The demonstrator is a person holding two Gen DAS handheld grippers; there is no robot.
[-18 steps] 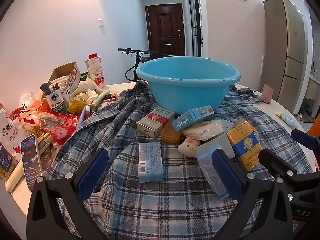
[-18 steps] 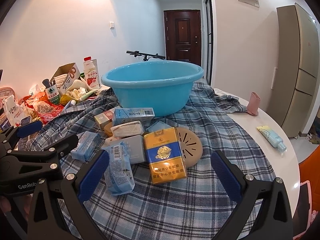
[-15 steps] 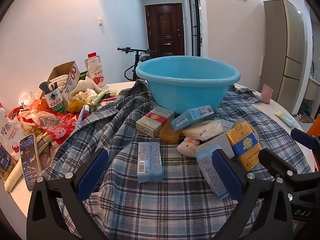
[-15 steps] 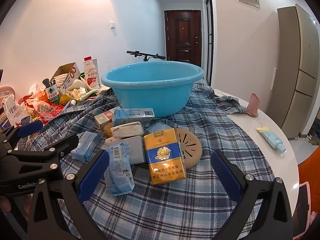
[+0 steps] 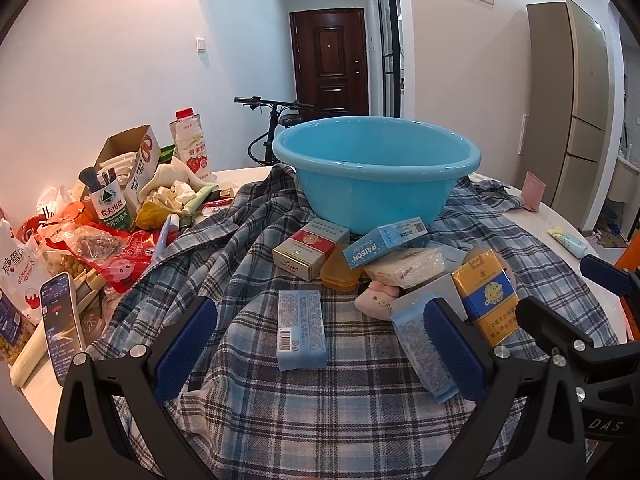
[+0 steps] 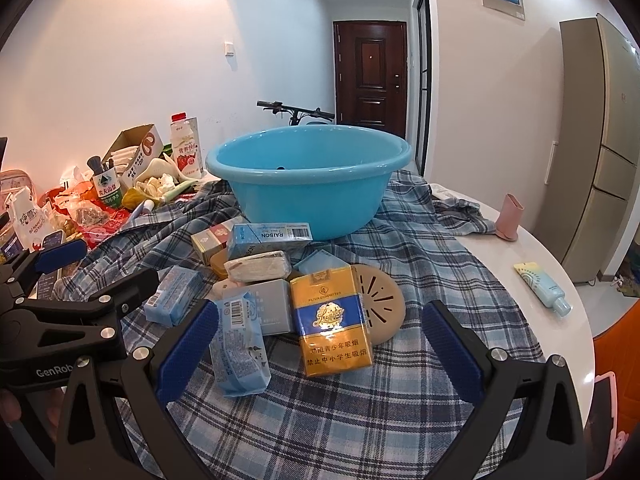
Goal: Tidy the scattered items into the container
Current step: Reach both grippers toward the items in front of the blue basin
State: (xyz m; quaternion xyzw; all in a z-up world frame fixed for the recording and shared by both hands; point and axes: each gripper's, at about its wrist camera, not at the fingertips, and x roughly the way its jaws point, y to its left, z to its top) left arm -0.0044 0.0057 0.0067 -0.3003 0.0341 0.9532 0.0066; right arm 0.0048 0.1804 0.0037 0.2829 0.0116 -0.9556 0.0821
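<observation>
Blue plastic basin (image 5: 376, 184) stands on a plaid cloth (image 5: 320, 412) spread over a white round table (image 6: 560, 344), at the far side of the pile. No item is visible in it from either view.

Left gripper (image 5: 320, 344): jaws spread wide, nothing between the pads, angled down toward the cloth. A pale blue tissue pack (image 5: 301, 329) lies flat on the cloth directly ahead, between the two fingers as seen from the left wrist camera, and clear of both. A second pale blue pack (image 5: 416, 344) lies just beside the right-hand finger; contact cannot be judged.

Right gripper (image 6: 320, 348): jaws likewise released, holding nothing. A yellow-and-blue cigarette pack (image 6: 332, 320) lies ahead of it between the fingers, propped on a tan round disc (image 6: 380, 304) and a grey box (image 6: 272, 308). The second tissue pack sits near its left-hand finger.

Farther back, close to the basin's foot: a red-and-gold cigarette pack (image 5: 310, 248), a light blue carton marked RAISON (image 5: 386, 242), a clear-wrapped white packet (image 5: 408, 266) and an orange case (image 5: 340, 276), stacked against one another.

Loose clutter occupies the table's left edge, including a milk carton (image 5: 191, 148) and a phone (image 5: 62, 320). A blue tube (image 6: 544, 288) and a pink cup (image 6: 509, 216) lie on bare table to the right, well apart from both grippers.
</observation>
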